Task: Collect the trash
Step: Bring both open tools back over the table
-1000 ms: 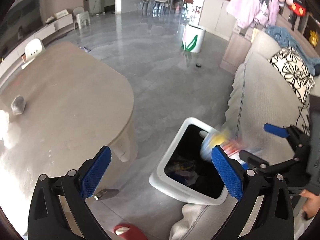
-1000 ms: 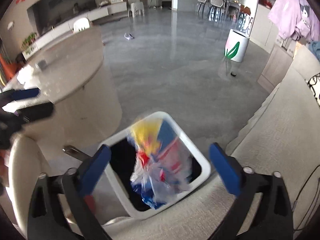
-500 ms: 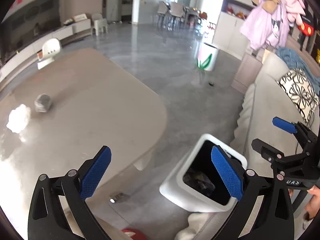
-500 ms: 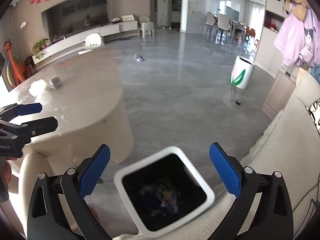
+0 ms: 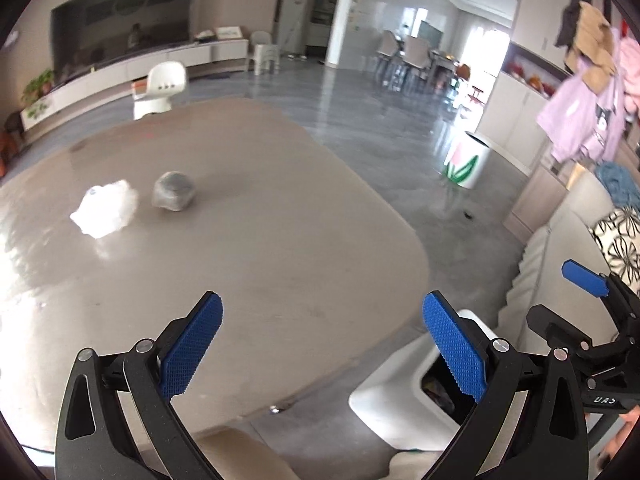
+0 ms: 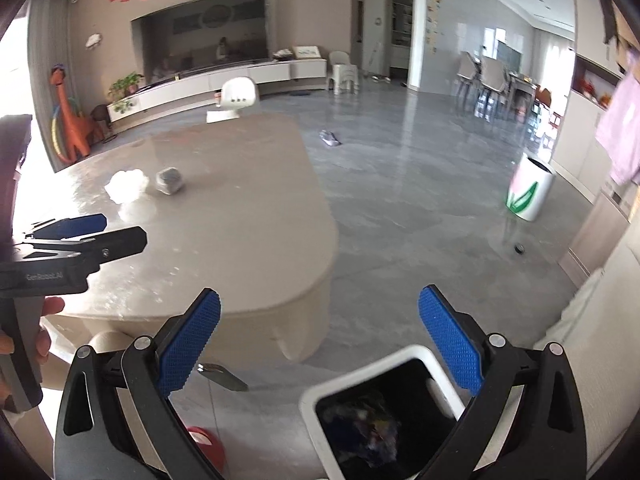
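Observation:
A crumpled white wad and a grey crumpled ball lie side by side on the beige table; both also show in the right wrist view, white and grey. My left gripper is open and empty above the table's near edge. My right gripper is open and empty above the white trash bin, which holds colourful wrappers. The bin stands on the floor between table and sofa.
A grey sofa with a patterned cushion is on the right. A second white bin with a green leaf print stands further off on the floor. A white chair is behind the table. A red object lies on the floor.
The colourful wrapper dropped from my right gripper into the bin. Both grippers then lifted and turned toward the table, bringing the white wad and grey ball nearer in view.

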